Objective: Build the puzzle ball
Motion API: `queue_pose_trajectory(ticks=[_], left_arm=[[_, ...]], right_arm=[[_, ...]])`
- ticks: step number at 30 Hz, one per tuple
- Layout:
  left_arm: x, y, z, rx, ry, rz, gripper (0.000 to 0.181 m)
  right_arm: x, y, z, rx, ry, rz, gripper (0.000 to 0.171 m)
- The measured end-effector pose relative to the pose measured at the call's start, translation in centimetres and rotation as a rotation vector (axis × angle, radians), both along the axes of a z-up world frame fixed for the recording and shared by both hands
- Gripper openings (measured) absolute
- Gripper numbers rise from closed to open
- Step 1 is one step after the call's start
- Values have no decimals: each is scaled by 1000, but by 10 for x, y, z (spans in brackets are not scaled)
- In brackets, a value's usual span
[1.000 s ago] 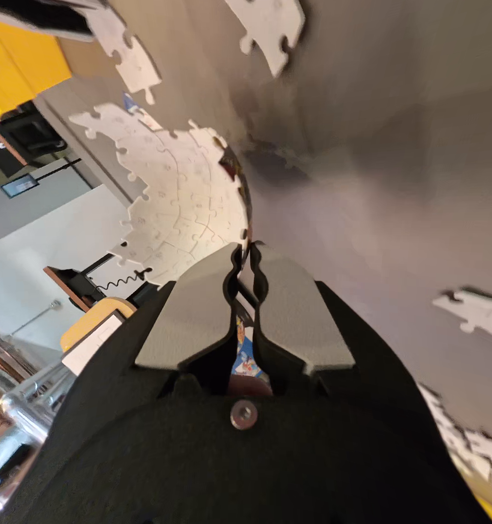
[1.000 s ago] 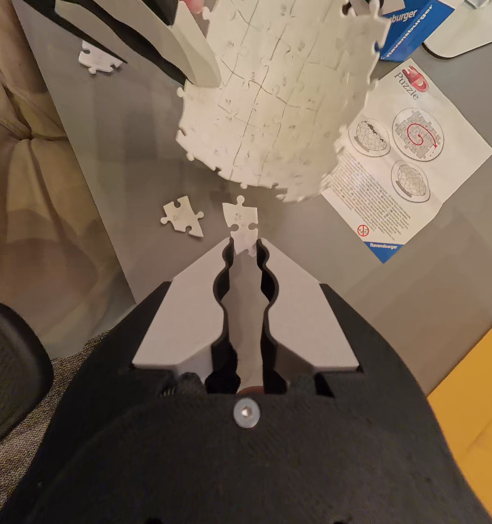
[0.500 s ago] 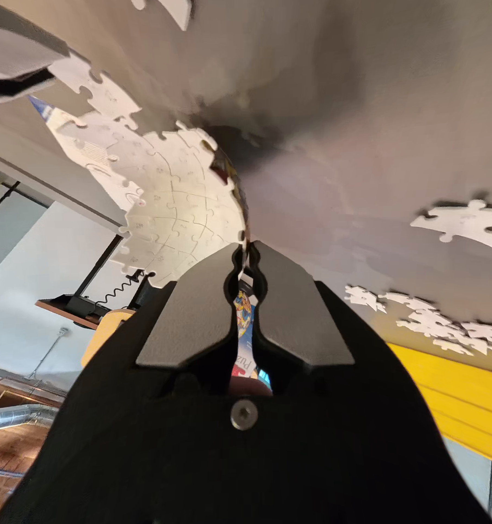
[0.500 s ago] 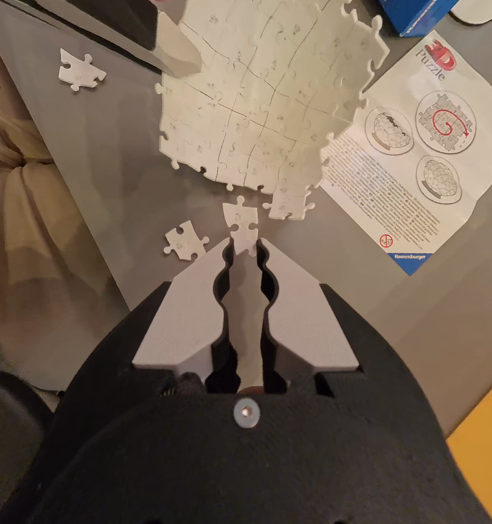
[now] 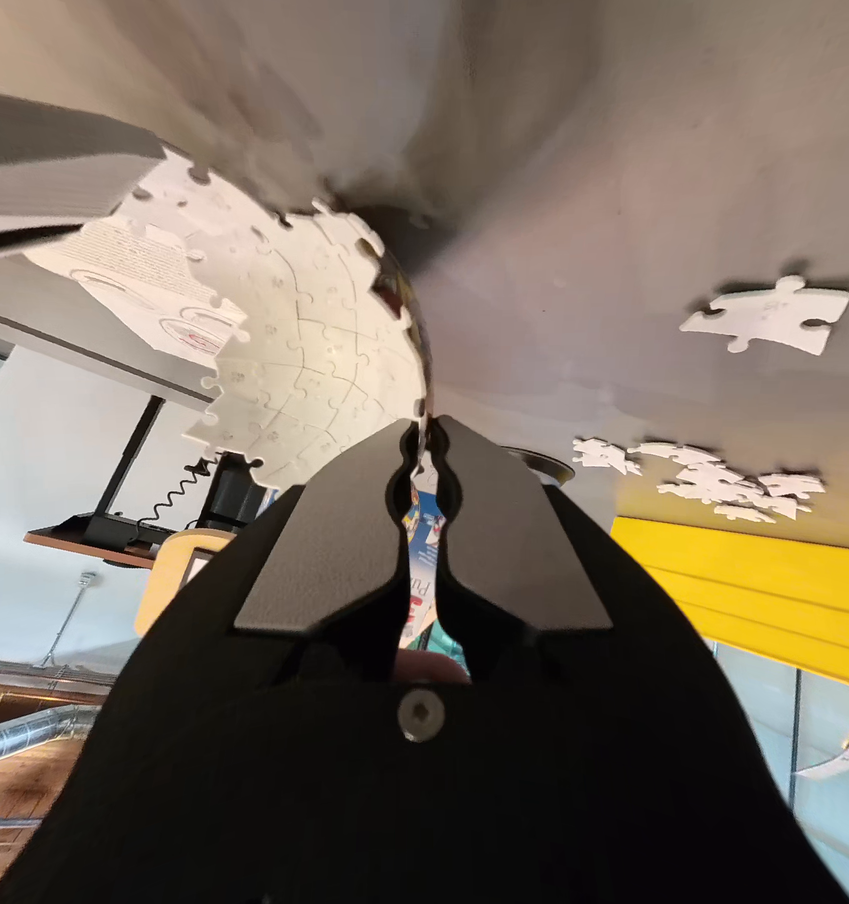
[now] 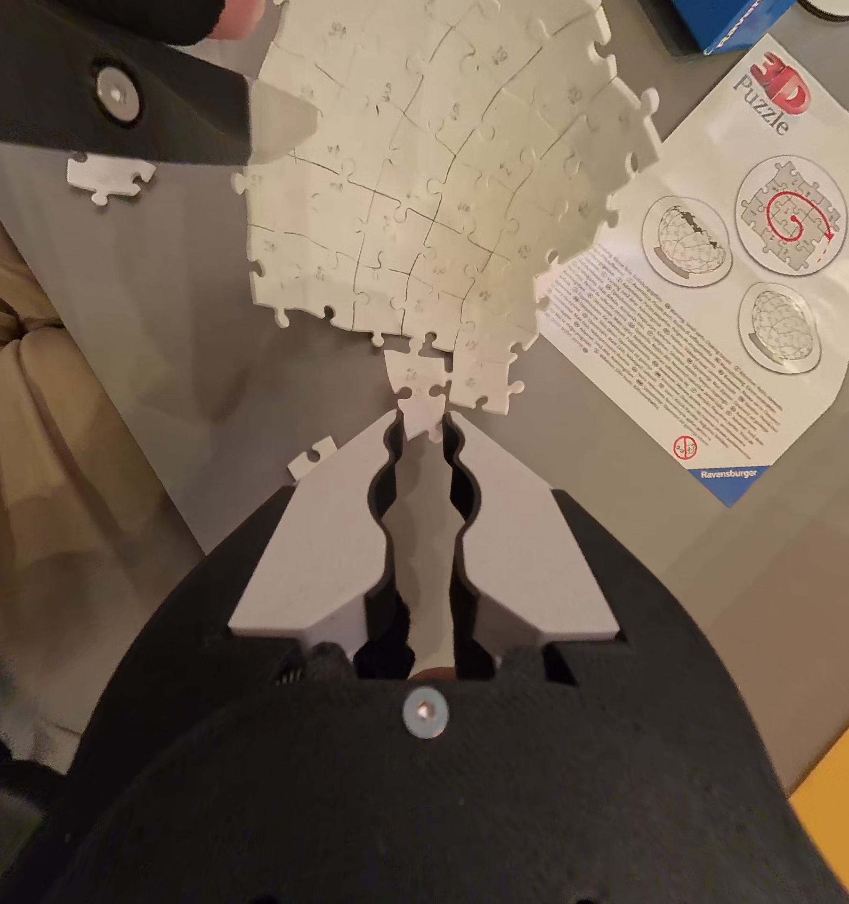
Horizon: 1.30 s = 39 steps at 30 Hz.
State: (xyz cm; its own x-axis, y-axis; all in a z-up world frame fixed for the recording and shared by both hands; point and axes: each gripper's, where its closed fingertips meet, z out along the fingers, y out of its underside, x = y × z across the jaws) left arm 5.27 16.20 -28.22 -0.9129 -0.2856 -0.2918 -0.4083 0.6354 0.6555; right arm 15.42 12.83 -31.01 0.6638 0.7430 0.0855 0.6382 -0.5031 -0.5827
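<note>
The partly built puzzle ball (image 6: 432,195) is a curved shell of joined white pieces, held above the grey table. My left gripper (image 5: 424,428) is shut on the shell's edge; it also shows at the top left of the right wrist view (image 6: 168,112). The shell's white inside faces the camera in the left wrist view (image 5: 314,352). My right gripper (image 6: 422,420) is shut on a single white puzzle piece (image 6: 420,384). The piece's top tabs touch the shell's lower edge, beside a jutting piece (image 6: 486,386).
A printed instruction sheet (image 6: 735,274) lies right of the shell, a blue box (image 6: 735,24) behind it. Loose white pieces lie on the grey table (image 6: 168,274): one at left (image 6: 109,178), one by my right finger (image 6: 310,457), more in the left wrist view (image 5: 706,479). A yellow surface (image 6: 843,792) borders the table. About 11 cm separates my left fingertips from my right.
The shell and the held piece have come together: the gap between them has closed and the piece now meets the shell's lower edge. The left gripper has swung round with the shell.
</note>
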Motion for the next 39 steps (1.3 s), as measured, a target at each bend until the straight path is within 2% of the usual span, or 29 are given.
queue_pose_trajectory(ticks=[16, 19, 21, 27, 39], left_arm=[[-1, -3, 3, 3, 60, 24, 4], [-1, -3, 4, 5, 60, 24, 4], [-1, -3, 4, 6, 59, 25, 4], [-2, -4, 4, 8, 69, 25, 4], [-3, -8, 4, 5, 78, 16, 4]], right_arm=[[-10, 5, -16, -51, -7, -55, 14], [-10, 5, -15, -38, -6, -67, 22], [-8, 5, -12, -18, -16, -65, 20], [-19, -2, -7, 0, 0, 4, 19], [-27, 3, -23, 34, 5, 59, 11]])
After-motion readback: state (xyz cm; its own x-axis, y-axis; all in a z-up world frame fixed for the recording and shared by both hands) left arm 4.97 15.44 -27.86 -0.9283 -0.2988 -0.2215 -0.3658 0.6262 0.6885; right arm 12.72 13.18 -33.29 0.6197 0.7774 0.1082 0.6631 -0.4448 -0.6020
